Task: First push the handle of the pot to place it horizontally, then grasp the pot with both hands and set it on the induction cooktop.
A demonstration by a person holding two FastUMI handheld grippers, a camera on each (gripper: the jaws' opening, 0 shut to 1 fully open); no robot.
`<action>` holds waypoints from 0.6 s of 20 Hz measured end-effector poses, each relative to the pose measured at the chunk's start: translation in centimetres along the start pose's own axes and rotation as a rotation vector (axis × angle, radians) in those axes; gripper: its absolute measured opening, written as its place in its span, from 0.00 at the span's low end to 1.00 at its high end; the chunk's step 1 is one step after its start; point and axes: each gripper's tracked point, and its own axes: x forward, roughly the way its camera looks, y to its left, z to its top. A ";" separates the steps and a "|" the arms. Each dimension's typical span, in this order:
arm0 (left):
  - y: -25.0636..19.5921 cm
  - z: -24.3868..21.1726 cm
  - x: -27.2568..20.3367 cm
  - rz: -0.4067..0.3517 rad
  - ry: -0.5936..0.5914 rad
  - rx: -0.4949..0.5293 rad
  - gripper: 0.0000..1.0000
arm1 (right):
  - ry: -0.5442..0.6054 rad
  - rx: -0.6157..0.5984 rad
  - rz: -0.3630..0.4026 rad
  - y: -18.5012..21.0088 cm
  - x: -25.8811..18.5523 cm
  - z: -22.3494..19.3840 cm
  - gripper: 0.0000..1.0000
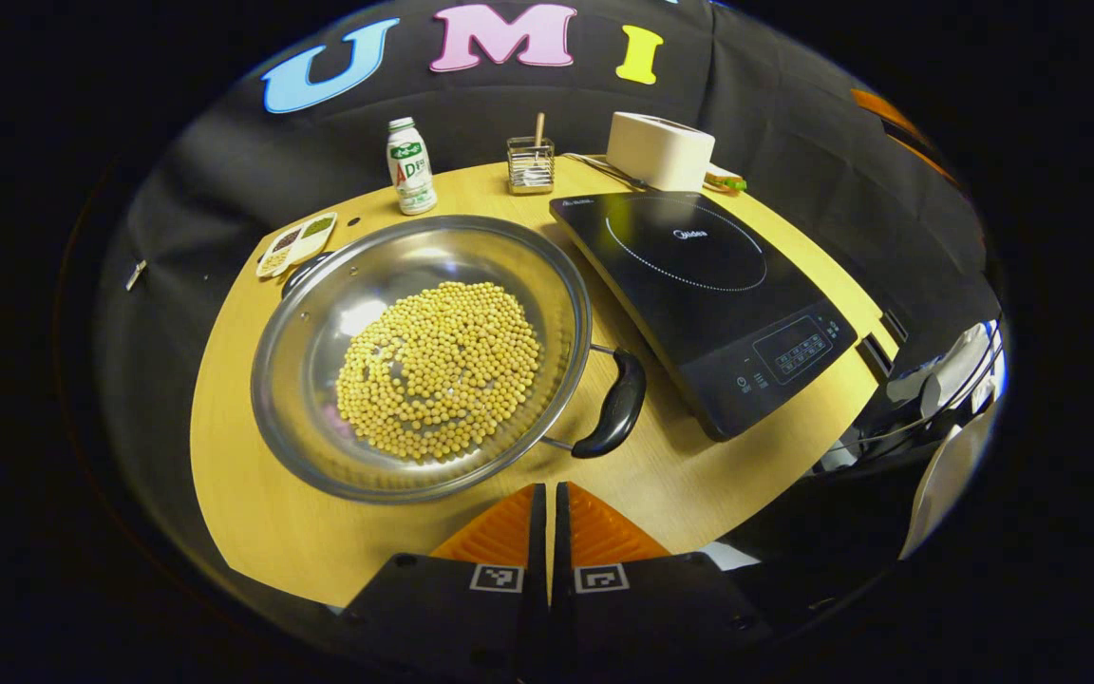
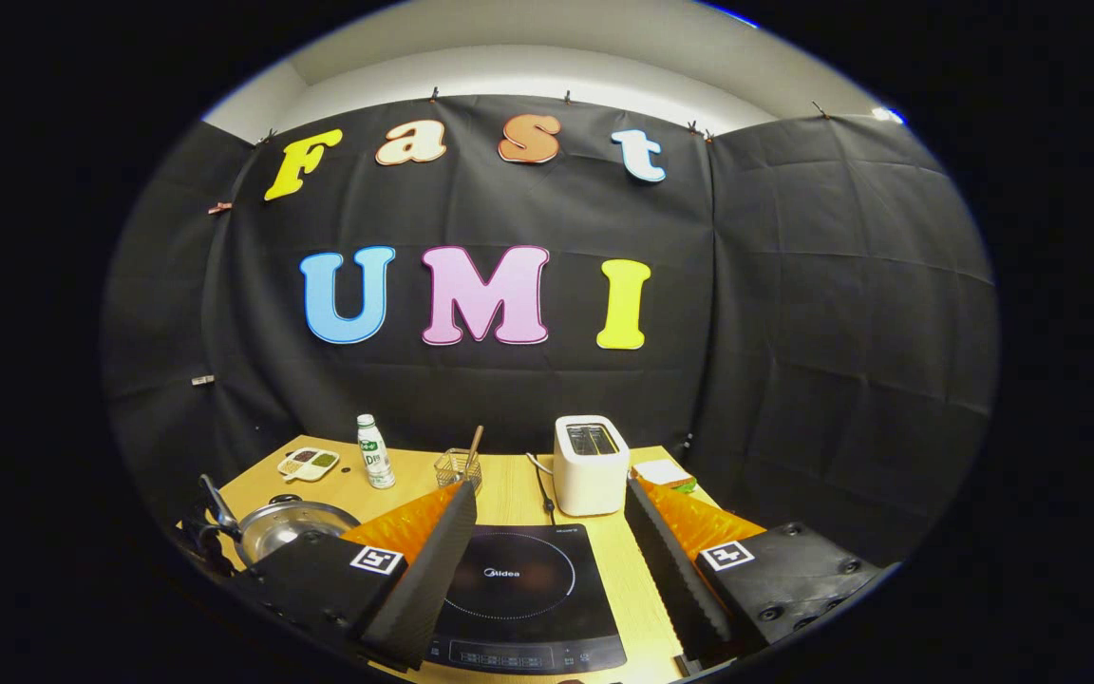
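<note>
A steel pot point(image 1: 319, 313) full of yellow beans point(image 1: 441, 369) sits on the wooden table point(image 1: 253, 513) in the left gripper view. Its near black handle point(image 1: 615, 407) points right and toward me; the far handle point(image 1: 295, 275) peeks out at the upper left rim. The black induction cooktop point(image 1: 699, 285) lies just right of the pot. My left gripper point(image 1: 548, 496) is shut on nothing, its tips a little short of the pot's near rim. In the right gripper view my right gripper point(image 2: 547, 494) stands open above the cooktop point(image 2: 518, 589), with the pot point(image 2: 286, 527) at lower left.
Along the table's back edge stand a white bottle point(image 1: 411, 166), a wire holder with a stick point(image 1: 531, 161) and a white toaster point(image 1: 659, 149). A small divided dish point(image 1: 295, 244) lies behind the pot. A cord point(image 2: 539, 484) runs beside the toaster point(image 2: 591, 464).
</note>
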 end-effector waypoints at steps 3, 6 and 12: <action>-0.6 0.6 1.2 -0.001 0.018 0.025 0.05 | 0.005 0.009 0.011 -0.7 0.7 -0.1 0.98; -1.0 1.1 1.9 0.006 0.029 0.030 0.05 | 0.011 0.007 0.016 -1.6 1.7 -0.2 0.98; -2.0 2.7 3.2 0.012 0.035 -0.023 0.05 | 0.019 0.024 0.001 -3.8 3.2 -0.3 0.98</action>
